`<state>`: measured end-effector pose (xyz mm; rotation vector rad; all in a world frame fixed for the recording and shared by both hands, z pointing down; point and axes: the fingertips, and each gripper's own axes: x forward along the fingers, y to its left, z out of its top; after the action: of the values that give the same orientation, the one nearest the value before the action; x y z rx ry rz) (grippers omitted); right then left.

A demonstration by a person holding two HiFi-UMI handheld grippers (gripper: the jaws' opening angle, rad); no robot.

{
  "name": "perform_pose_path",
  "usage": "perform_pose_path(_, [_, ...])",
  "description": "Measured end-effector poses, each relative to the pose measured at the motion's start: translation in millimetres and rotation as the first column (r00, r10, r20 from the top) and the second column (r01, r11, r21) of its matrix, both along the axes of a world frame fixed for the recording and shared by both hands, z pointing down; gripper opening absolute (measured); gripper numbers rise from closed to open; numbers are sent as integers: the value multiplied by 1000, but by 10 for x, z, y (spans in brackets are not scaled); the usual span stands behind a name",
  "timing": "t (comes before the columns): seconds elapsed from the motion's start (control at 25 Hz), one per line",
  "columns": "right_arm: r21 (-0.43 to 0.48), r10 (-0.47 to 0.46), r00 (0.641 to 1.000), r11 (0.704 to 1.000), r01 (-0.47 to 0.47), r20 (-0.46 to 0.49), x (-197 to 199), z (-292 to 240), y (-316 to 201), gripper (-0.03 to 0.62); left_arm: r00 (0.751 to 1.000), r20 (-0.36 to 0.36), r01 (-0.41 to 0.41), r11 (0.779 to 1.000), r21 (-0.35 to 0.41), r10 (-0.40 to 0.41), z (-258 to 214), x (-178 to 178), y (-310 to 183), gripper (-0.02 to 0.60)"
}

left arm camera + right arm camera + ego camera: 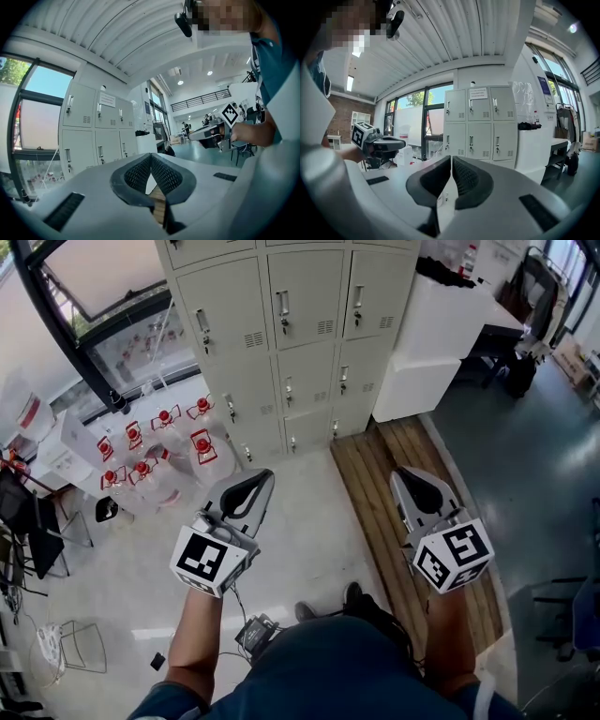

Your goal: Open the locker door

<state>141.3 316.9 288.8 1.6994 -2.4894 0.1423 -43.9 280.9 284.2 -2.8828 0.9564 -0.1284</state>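
A bank of pale grey lockers (pixel 291 334) stands ahead, three columns wide, with every door closed and a small handle (pixel 282 310) on each. Both grippers hang at waist height, well short of the lockers and touching nothing. My left gripper (pixel 255 484) is shut with nothing between its jaws; its pads (pixel 161 174) meet in the left gripper view. The right gripper (pixel 413 480) is likewise shut and empty, pads (pixel 464 178) pressed together. The lockers (pixel 480 124) fill the middle of the right gripper view and appear as lockers (pixel 96 136) at the left in the left gripper view.
Several water jugs with red caps (pixel 155 460) crowd the floor left of the lockers. A white cabinet (pixel 441 343) stands right of them. A wooden plank strip (pixel 394 512) runs under the right gripper. A black window frame (pixel 66 324) and dark chairs (pixel 37 531) are at the left.
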Motion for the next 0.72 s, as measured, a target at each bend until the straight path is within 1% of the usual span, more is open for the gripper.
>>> perform_pose_path(0.28, [13, -32, 999, 999, 33, -28, -124, -75, -345, 37, 999, -19, 33, 999, -12, -33, 27, -198, -186, 17])
perform_pose_path(0.4, [22, -55, 998, 998, 55, -28, -98, -102, -568, 37, 998, -8, 63, 998, -10, -63, 48, -236, -320, 17])
perform_pose_path(0.6, [31, -105, 994, 994, 105, -20, -20, -108, -1068, 37, 990, 8, 139, 990, -23, -139, 63, -273, -685, 17])
perform_pose_path(0.72, [19, -142, 990, 990, 142, -17, 15, -52, -1427, 37, 985, 8, 172, 985, -28, -172, 102, -228, -972, 17])
